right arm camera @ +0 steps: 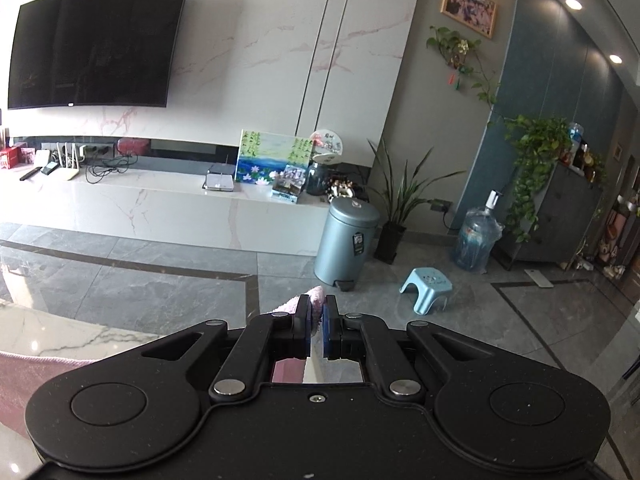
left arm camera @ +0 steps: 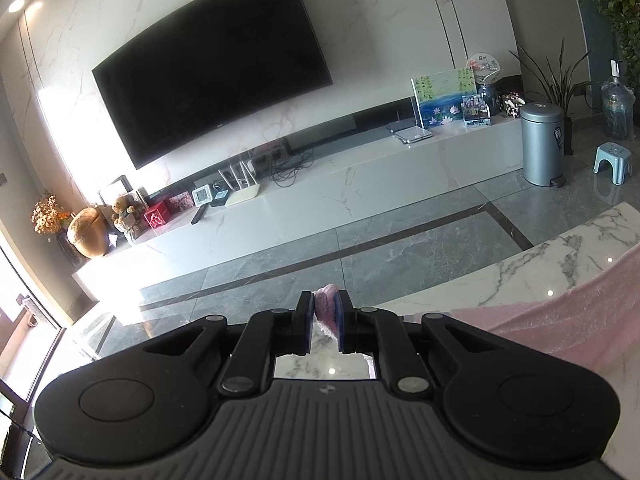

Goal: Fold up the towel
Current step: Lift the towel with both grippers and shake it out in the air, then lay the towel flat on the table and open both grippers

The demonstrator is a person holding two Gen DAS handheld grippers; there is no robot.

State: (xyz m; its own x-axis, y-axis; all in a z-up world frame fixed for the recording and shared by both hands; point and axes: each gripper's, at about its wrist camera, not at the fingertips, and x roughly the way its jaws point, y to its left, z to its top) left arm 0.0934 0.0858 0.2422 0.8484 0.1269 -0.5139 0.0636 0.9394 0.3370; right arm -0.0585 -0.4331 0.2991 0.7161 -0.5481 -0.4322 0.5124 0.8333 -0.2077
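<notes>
The left gripper point(left arm camera: 325, 306) is clamped nearly shut on a corner of the pink towel point(left arm camera: 560, 320), a tuft of cloth poking up between its blue pads point(left arm camera: 307, 320). The right gripper point(right arm camera: 316, 312) is likewise pinched tight on another corner of the same towel, which bulges above its jaws. From both grips the cloth trails down onto the white marble table point(left arm camera: 520, 268), near the camera. Beyond, far across the grey tiled floor point(right arm camera: 160, 280), stand a wall-mounted television point(left arm camera: 208, 64) and a grey pedal bin point(right arm camera: 346, 238).

left gripper point(left arm camera: 324, 312), right gripper point(right arm camera: 316, 316): jaws clamped, tilted slightly down.
</notes>
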